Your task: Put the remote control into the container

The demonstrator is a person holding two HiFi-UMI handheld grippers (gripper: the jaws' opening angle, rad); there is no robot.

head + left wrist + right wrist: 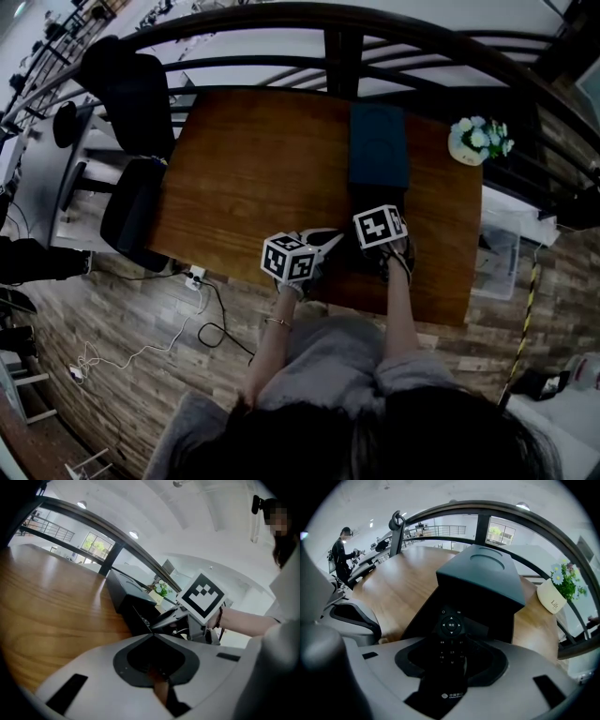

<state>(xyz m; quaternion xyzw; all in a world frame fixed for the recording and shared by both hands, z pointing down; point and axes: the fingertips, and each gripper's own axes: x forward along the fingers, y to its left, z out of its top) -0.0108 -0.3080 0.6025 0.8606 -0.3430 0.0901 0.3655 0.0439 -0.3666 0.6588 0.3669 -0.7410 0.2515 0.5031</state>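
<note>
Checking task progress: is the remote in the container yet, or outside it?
Out. The right hand-held gripper is shut on the remote, which is in front of the container's near wall, not inside.

Our head camera looks steeply down from high above the wooden table [244, 169]. Our left gripper view sits low by the tabletop and faces sideways at the right gripper [157, 622]. Our right gripper view faces forward, close to the container [480, 585]. All three see the container and the flower pot [553, 601].
</note>
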